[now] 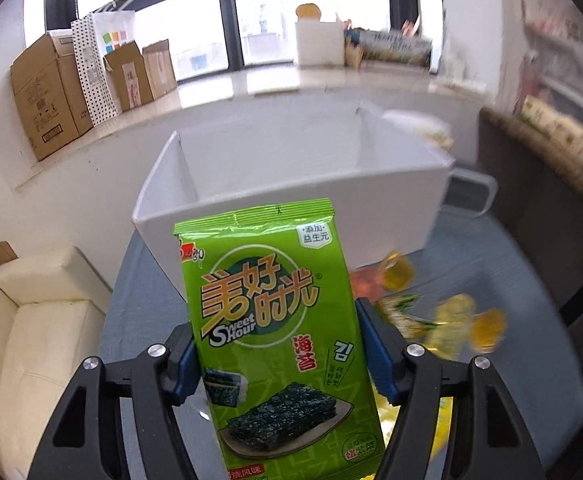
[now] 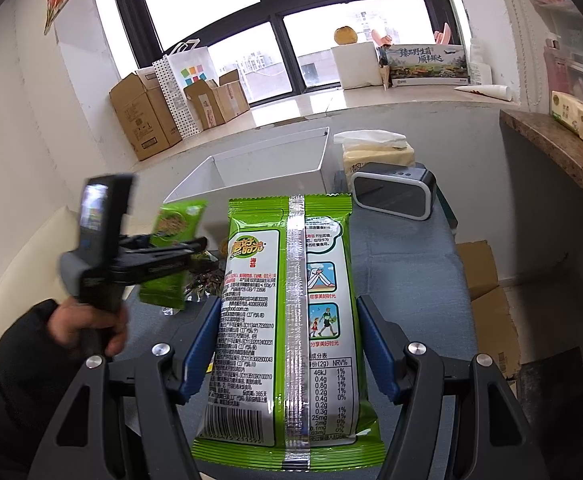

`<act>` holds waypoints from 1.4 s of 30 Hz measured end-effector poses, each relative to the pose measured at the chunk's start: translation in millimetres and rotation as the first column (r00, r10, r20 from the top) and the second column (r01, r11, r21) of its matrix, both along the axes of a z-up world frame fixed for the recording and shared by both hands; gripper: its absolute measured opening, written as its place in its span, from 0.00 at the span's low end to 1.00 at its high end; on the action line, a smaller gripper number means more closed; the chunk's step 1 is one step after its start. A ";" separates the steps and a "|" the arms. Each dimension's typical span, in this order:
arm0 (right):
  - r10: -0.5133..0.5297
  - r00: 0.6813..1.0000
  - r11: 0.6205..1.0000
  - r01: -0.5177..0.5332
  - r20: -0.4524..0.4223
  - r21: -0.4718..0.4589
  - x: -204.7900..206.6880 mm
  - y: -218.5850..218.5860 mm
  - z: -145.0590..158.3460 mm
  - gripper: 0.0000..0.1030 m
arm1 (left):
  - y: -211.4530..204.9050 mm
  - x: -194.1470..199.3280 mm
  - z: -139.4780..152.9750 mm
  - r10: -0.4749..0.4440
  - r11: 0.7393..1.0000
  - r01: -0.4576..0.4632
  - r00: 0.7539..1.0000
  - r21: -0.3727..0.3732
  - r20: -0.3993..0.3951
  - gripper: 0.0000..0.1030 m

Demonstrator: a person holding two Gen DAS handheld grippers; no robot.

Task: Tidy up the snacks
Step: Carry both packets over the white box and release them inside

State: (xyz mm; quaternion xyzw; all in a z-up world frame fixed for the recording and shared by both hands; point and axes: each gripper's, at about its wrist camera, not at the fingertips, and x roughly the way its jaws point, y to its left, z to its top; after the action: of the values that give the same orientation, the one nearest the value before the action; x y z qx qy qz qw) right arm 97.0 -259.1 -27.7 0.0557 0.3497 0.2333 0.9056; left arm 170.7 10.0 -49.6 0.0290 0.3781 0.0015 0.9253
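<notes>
My left gripper (image 1: 279, 352) is shut on a green seaweed snack packet (image 1: 267, 320), front side up, held above the grey table in front of a white divided box (image 1: 291, 184). My right gripper (image 2: 287, 340) is shut on a second green seaweed packet (image 2: 291, 300), back side up, held above the table. The right wrist view also shows the left gripper (image 2: 171, 256) with its packet (image 2: 171, 248) at the left, near the white box (image 2: 267, 168).
Loose yellow and orange snacks (image 1: 431, 308) lie on the grey table (image 1: 511, 340) right of the left gripper. A grey speaker (image 2: 395, 196) and a tissue pack (image 2: 375, 152) stand right of the box. Cardboard boxes (image 2: 151, 120) line the windowsill. A cream sofa (image 1: 31, 320) is on the left.
</notes>
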 end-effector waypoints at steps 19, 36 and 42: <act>0.106 0.994 0.994 -0.105 0.032 -0.029 85.1 54.1 21.3 0.69 | 30.9 -11.9 73.9 -0.006 0.999 0.012 0.988 -0.042 0.155 0.70; 0.078 0.997 0.994 -0.079 -0.012 -0.077 248.2 134.5 27.1 0.69 | 74.2 170.3 47.6 0.021 0.998 -0.020 0.999 -0.053 0.037 0.70; 0.047 0.998 0.997 -0.050 -0.051 -0.056 281.8 141.5 18.5 0.71 | 83.6 202.0 31.6 0.005 0.998 -0.007 1.000 -0.060 -0.025 1.00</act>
State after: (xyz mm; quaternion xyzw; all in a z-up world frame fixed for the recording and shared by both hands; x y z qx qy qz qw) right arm 378.8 -117.6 -9.3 0.0272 0.3798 0.2436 0.8920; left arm 372.7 93.6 -18.0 -0.0001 0.3895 -0.0074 0.9210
